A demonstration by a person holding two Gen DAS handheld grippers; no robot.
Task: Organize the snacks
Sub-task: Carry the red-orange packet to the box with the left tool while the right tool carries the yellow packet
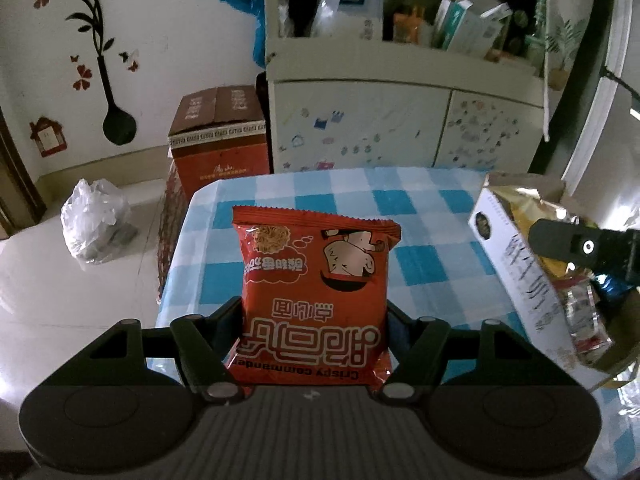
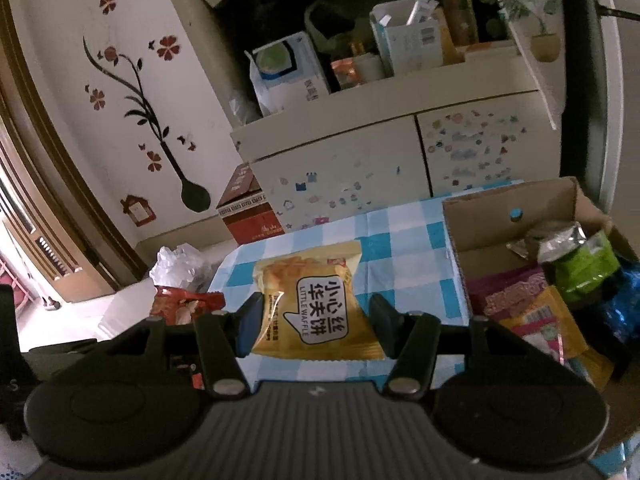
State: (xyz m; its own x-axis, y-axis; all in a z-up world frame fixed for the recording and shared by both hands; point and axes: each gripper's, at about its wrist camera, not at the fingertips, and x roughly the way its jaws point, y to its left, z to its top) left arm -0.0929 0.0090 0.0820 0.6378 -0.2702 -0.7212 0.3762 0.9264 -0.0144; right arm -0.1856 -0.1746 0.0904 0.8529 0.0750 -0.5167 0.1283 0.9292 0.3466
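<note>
I have a packet in each claw. My left gripper (image 1: 314, 320) is pinching the red crispy noodle packet (image 1: 314, 288) by its lower sides, holding it upright above the blue-and-white checked tablecloth (image 1: 424, 216). My right gripper (image 2: 316, 320) is closed on the yellow Little Waffle packet (image 2: 316, 304), its fingers (image 2: 250, 320) pressing in on both edges, the packet lifted clear of the same cloth.

The cardboard box (image 2: 512, 200) sits open on the table to the right, already holding several snacks: a green pouch (image 2: 580, 268), a pink packet (image 2: 516, 292) and others I can't name. From the left wrist view the box's white side (image 1: 520, 264) is to my right, with the other gripper's finger near its opening.

I judge this as the carry step: both packets are picked and neither is in the box yet. Next I need to swing the waffle packet right, over the box rim, and let go above the pile, then bring the noodle packet across. The box is fairly full, so I should drop into the open near corner.
</note>
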